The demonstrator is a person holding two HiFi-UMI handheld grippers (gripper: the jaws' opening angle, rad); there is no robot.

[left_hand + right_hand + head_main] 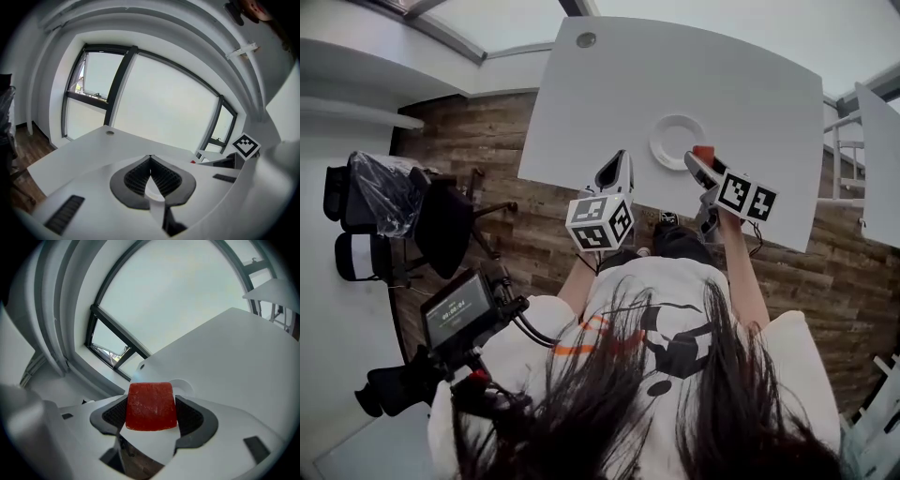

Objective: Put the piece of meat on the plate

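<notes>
A red slab of meat (151, 406) fills the gap between my right gripper's (152, 416) ribbed pads, which are shut on it. In the head view the same meat (703, 153) shows as a red tip at the right gripper (701, 161), held above the table just right of the white plate (677, 142). The plate's rim (184, 386) peeks out behind the meat in the right gripper view. My left gripper (616, 173) hangs over the table's near edge, left of the plate; its pads (138, 178) meet at their tips with nothing between them.
The white table (609, 94) has a small round grommet (586, 39) at its far left corner. Black chairs (441, 220) stand on the wood floor to the left. A second white table edge (877, 159) lies at the right.
</notes>
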